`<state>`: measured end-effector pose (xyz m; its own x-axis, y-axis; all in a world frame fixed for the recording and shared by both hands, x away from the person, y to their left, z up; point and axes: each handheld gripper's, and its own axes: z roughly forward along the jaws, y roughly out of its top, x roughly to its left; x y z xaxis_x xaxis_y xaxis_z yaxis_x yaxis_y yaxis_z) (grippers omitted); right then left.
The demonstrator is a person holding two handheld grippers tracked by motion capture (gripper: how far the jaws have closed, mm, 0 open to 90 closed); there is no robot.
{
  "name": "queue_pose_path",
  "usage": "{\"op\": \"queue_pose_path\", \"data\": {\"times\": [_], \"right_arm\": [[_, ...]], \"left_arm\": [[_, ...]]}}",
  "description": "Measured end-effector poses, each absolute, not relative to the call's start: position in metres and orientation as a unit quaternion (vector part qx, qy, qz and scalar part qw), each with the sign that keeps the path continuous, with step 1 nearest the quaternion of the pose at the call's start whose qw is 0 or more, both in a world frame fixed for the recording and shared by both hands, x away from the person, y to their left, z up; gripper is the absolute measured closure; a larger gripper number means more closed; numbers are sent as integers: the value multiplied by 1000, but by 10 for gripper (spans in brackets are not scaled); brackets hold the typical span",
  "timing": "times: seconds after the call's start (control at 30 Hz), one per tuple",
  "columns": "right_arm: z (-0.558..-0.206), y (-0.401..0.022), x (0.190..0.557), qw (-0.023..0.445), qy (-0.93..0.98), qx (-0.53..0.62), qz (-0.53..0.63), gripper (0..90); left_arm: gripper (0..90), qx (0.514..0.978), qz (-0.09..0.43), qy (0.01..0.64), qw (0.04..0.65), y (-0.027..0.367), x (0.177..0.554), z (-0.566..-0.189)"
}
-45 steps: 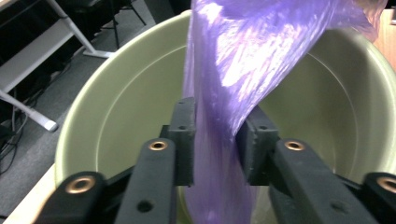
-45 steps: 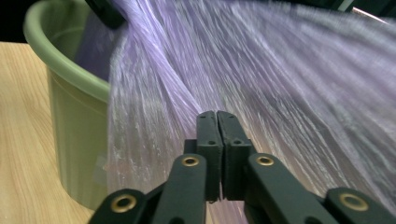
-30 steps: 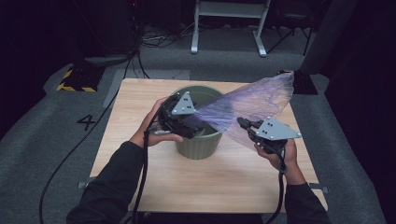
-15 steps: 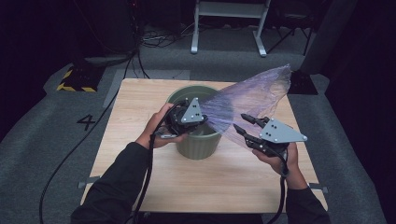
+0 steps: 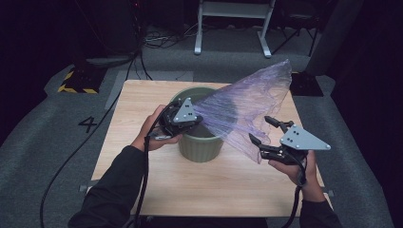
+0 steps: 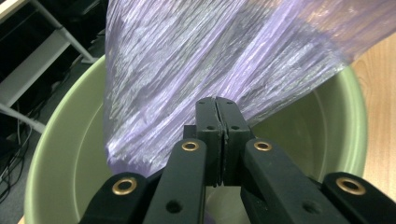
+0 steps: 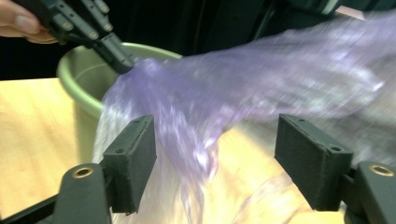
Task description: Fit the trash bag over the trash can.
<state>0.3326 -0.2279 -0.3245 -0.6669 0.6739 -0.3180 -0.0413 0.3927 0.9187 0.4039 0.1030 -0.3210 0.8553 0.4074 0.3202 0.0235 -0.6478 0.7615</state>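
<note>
The left gripper point(image 5: 198, 118) has its jaws pressed together on one edge of the purple plastic bag point(image 5: 247, 107), right over the mouth of the green bin point(image 5: 199, 142) in the middle of the wooden table point(image 5: 142, 175). In the left gripper view the film fans up and away from the closed jaws, with the bin's rim curving below. This single pinch is all that holds the bag, so the thin, slippery film could slide out of it if the hand tugs or twists, and the bag would then collapse into the bin or across the table. The left hand point(image 5: 152, 135) grips its tool from the bin's left side, forearm coming up from the bottom edge, jaws pointing across the rim.

The bag stretches rightward and away, billowing above the table's far right corner. The right gripper point(image 5: 266, 130) has just been opening; its jaws stand spread with film loose between them, untouched by the pads. It could miss or bunch the drifting sheet when it closes again. The right hand point(image 5: 299, 166) holds low, jaws angled up toward the bag.
</note>
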Motion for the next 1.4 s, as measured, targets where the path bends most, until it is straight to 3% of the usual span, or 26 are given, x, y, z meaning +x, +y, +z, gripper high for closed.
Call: {"op": "queue_pose_path", "data": {"times": [0.13, 0.3, 0.37, 0.6, 0.77, 0.87, 0.9, 1.0, 1.03, 1.1, 1.2, 1.3, 1.4], "right_arm": [[-334, -222, 338, 304, 770, 209, 521, 309], [-346, -205, 343, 265, 799, 167, 514, 703], [-347, -197, 343, 268, 803, 152, 510, 796], [-344, -183, 340, 273, 803, 130, 514, 871], [-342, -178, 337, 278, 808, 118, 506, 869], [-342, -175, 336, 275, 812, 110, 503, 857], [-342, -174, 335, 274, 813, 107, 502, 852], [-341, -170, 333, 276, 815, 100, 499, 844], [-341, -170, 332, 278, 815, 98, 499, 836], [-340, -170, 330, 276, 815, 96, 501, 817], [-339, -170, 328, 274, 813, 96, 504, 792], [-339, -171, 326, 274, 810, 96, 509, 759], [-338, -170, 324, 271, 808, 94, 515, 724]], "left_arm": [[876, 871, 239, 132, 410, 110, 404, -324], [748, 862, 239, 135, 427, 116, 397, -321], [643, 858, 242, 143, 430, 117, 394, -319], [302, 845, 226, 136, 466, 115, 381, -314], [184, 836, 232, 127, 481, 105, 371, -308], [198, 841, 241, 117, 470, 97, 371, -307], [238, 844, 234, 112, 469, 95, 372, -308], [414, 855, 230, 96, 454, 90, 374, -310], [539, 862, 230, 82, 445, 89, 373, -311], [684, 866, 248, 73, 428, 87, 371, -313], [810, 866, 253, 67, 426, 89, 369, -314], [891, 866, 251, 63, 429, 94, 368, -314], [899, 865, 247, 69, 431, 100, 367, -316]]}}
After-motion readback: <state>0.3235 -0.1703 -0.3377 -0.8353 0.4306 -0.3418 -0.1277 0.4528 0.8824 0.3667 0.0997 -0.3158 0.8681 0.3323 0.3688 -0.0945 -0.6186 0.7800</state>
